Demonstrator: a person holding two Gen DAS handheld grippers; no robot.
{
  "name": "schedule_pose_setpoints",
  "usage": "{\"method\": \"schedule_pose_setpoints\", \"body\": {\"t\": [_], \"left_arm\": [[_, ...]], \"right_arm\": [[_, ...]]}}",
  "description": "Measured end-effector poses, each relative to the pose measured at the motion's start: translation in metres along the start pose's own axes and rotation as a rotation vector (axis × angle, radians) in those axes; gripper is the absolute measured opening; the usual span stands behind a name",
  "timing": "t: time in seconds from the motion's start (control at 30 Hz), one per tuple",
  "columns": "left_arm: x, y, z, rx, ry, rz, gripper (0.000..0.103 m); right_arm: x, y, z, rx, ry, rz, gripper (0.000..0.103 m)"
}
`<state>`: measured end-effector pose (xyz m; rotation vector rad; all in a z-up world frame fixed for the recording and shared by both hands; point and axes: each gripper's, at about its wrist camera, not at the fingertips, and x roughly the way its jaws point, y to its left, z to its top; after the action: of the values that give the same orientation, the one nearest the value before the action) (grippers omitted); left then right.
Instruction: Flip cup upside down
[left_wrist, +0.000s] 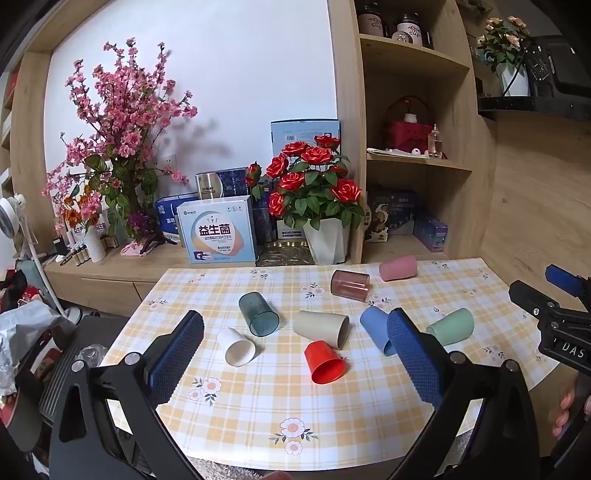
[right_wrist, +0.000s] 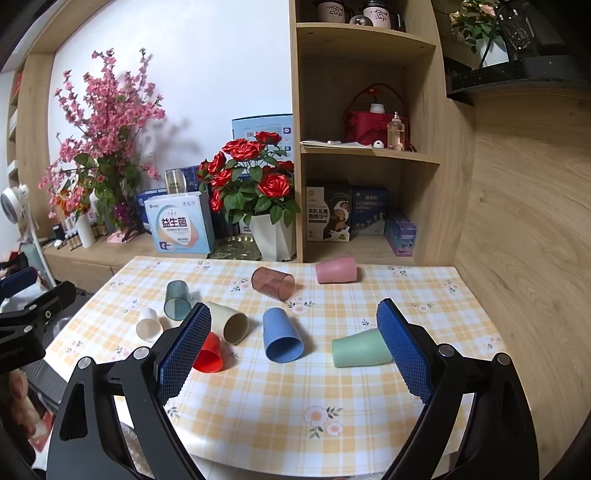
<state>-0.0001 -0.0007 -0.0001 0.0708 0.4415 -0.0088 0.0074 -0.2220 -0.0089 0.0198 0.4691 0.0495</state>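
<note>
A: How do the grippers stand?
B: Both spread wide with nothing between the pads. The left gripper (left_wrist: 295, 347) hangs over the near edge of the desk (left_wrist: 258, 413); the right gripper (right_wrist: 293, 343) does the same further right.

A: And the cups?
B: Eight, all lying on their sides on the checked cloth. The red cup (left_wrist: 324, 362) lies nearest the left gripper, mouth toward the camera. The white cup (left_wrist: 236, 347) is to its left, the teal clear cup (left_wrist: 258, 314) behind that, and the beige cup (left_wrist: 322, 328) in the middle.

A: On the right side?
B: The blue cup (right_wrist: 282, 339) lies between the right gripper's pads in view, mouth toward the camera. The green cup (right_wrist: 360, 349) is just beside the right-hand pad, partly hidden by it. The brown clear cup (right_wrist: 273, 282) and the pink cup (right_wrist: 336, 270) lie further back.

A: What crowds the desk?
B: A potted rose plant (right_wrist: 255, 184) and a white box (left_wrist: 218, 230) stand just behind it, beside a wooden shelf unit (right_wrist: 369, 147). The red and beige cups look to be touching in the right wrist view.
</note>
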Motion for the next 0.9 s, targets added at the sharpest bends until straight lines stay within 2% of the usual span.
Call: {"method": "schedule_pose_setpoints", "body": {"t": [0.9], "left_arm": [[-0.0012, 0.003, 0.0004, -0.006, 0.007, -0.002, 0.097]], "right_arm": [[0.0004, -0.0008, -0.001, 0.008, 0.002, 0.003, 0.088]]}}
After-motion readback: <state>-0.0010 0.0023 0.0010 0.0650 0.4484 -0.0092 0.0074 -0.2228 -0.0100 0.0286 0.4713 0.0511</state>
